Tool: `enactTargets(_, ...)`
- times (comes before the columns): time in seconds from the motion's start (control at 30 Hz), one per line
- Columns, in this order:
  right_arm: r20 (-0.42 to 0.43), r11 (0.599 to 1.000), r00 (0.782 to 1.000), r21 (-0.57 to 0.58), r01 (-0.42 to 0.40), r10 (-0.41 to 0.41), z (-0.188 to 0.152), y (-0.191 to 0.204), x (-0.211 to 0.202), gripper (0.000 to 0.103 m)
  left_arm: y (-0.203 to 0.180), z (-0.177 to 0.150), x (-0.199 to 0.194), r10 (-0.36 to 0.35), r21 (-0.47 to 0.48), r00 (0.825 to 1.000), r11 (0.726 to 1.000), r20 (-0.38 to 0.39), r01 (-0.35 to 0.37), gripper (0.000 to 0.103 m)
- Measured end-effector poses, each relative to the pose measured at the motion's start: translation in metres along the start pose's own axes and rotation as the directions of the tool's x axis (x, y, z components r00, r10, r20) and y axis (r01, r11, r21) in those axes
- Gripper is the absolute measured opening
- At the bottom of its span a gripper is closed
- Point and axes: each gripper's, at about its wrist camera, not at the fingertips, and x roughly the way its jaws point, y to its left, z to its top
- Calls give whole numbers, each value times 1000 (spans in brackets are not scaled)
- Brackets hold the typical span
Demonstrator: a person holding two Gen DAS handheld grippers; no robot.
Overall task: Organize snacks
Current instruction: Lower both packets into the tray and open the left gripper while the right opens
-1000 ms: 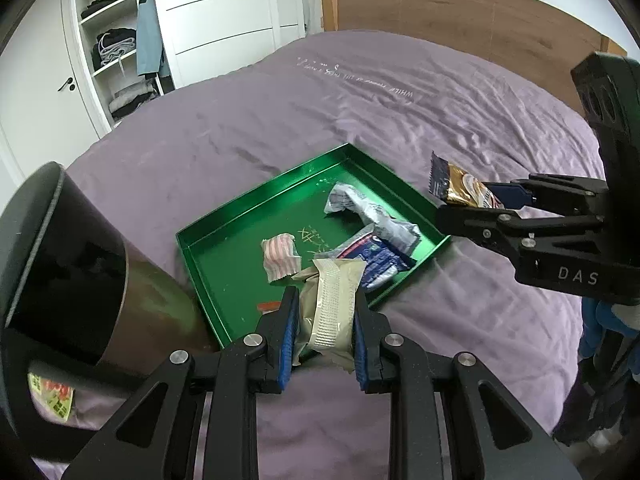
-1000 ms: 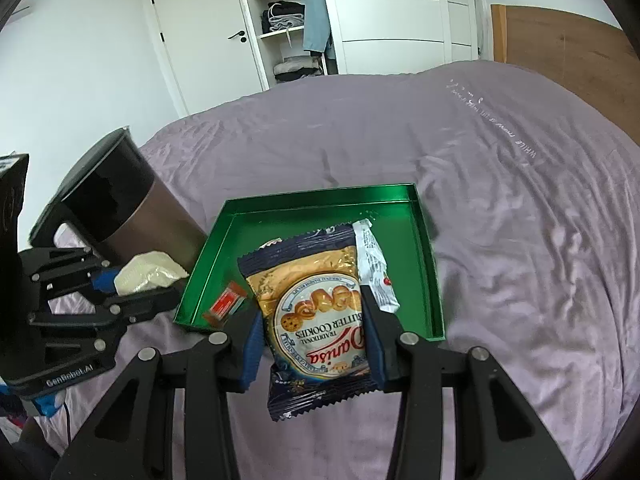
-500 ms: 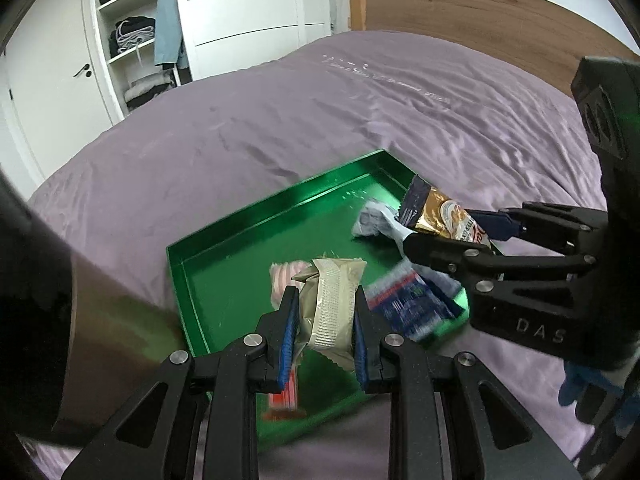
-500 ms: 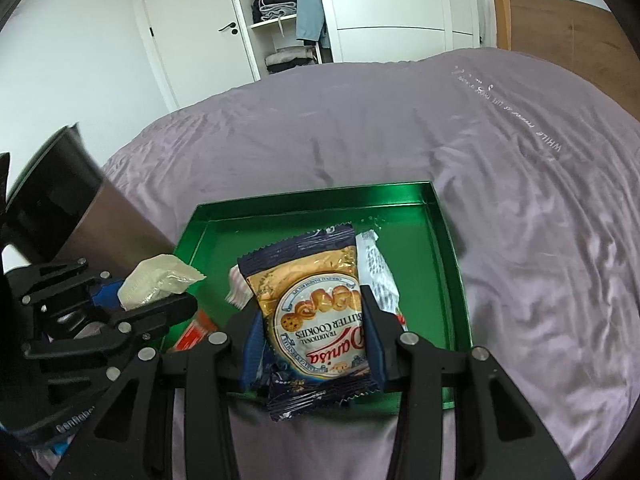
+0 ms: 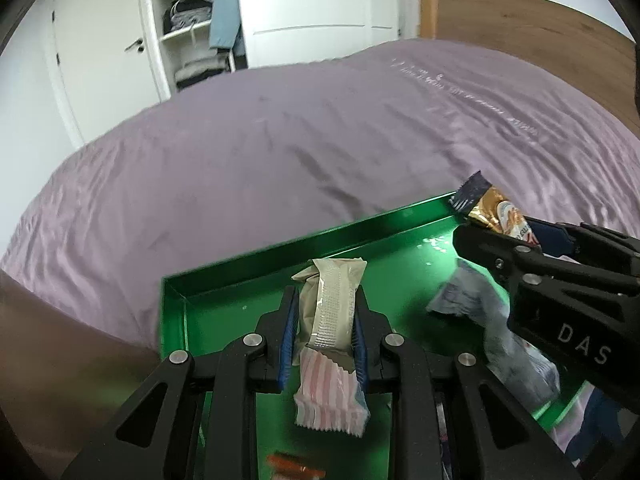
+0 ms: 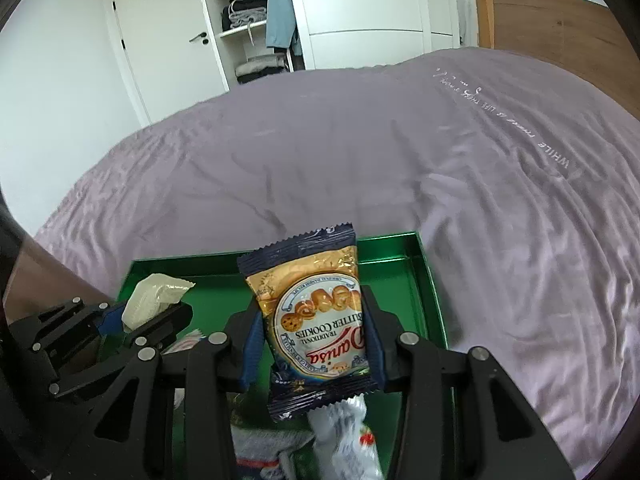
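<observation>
So the whole thing sits on a bed with a wrinkly lilac-purple bedsheet (image 6: 360, 152) that has some white script printed near the far right. Behind it there's a brown wooden headboard (image 6: 560, 40), a white wardrobe with open shelves of folded clothes (image 6: 248, 24) and a white door with a dark lever handle (image 6: 160, 40). A shiny green rectangular metal tray (image 5: 320, 240) lies flat on the sheet, and a brownish-dark cylinder thing (image 5: 60, 340) is right beside its left edge, too blurry to say what it is.

The left gripper (image 5: 324, 328) is pinching a beige-and-white crimped snack wrapper (image 5: 332, 304) between its blue pads, held upright over the tray's left half. Just under it, a pink-and-white striped packet (image 5: 330, 392) lies on the tray floor, and a crumpled grey-white wrapper (image 5: 472, 300) is further right.

The right gripper (image 6: 314, 344) is clamped on a navy-and-gold Danisa butter cookies packet (image 6: 316, 312), label upside down, hanging above the tray's near edge with a white plastic wrapper (image 6: 344, 432) below it.

Compared to a second ago, both grippers have come forward over the tray. Earlier they were back over the bare sheet and the whole tray was visible; now only its far portion shows. Grips haven't changed.
</observation>
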Motion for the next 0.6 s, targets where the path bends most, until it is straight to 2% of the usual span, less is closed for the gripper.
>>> enactTargets(0.13,-18,1000,1000,-12,16,-17,5,-2,15,0,7,-2,13,23,-32,1000,999,-10,-24,21)
enactTargets(0.2,-29,999,999,-5,32,-32,7,-6,23,0,18,-2,22,47,-76,999,996,-20,-49,21)
enactTargets(0.33,-58,999,997,9,50,-49,6,-12,36,0,33,-4,40,55,-146,995,987,-77,-66,21)
enactTargets(0.4,-67,998,996,5,61,-60,4,-13,42,0,34,-5,48,42,-154,993,986,-107,-58,21)
enactTargets(0.6,-101,997,992,-5,80,-80,-2,-14,52,0,28,-8,46,43,-135,994,989,-103,-57,21)
